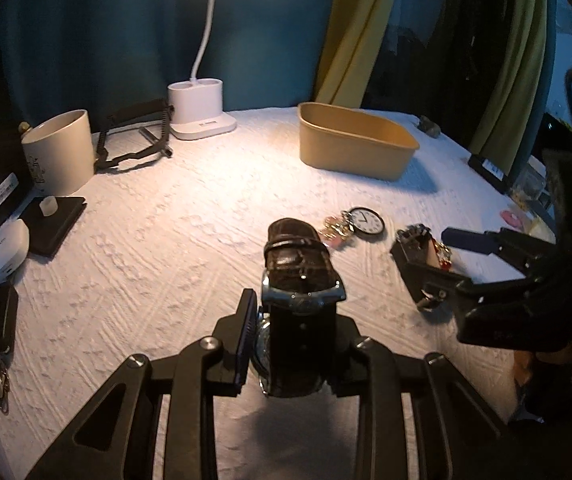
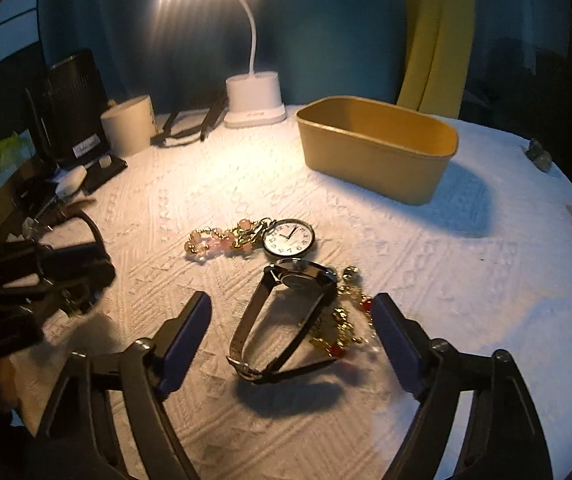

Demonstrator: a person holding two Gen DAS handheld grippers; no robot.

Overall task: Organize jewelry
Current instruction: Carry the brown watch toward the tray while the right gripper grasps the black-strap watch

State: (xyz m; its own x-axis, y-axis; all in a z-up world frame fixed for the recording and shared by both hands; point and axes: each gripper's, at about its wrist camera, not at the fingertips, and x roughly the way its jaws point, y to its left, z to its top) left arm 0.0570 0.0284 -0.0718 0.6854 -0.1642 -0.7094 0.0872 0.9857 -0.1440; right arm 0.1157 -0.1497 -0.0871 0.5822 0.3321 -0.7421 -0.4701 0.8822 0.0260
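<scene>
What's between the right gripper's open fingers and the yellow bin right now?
In the right wrist view, a thin-strap watch sits between the right gripper's open fingers, then a pocket watch with a pink bead chain; beyond that, bare white cloth reaches the yellow bin.

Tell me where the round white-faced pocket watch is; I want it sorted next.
In the right wrist view the round white-faced pocket watch lies on the white tablecloth at centre, attached to the pink beaded chain on its left, just beyond the black-strapped wristwatch.

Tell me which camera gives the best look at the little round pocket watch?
The right wrist view: the pocket watch lies near the middle, well lit, its numerals and hands readable. In the left wrist view it is smaller and farther away, showing only a pale dial with faint hands.
</scene>
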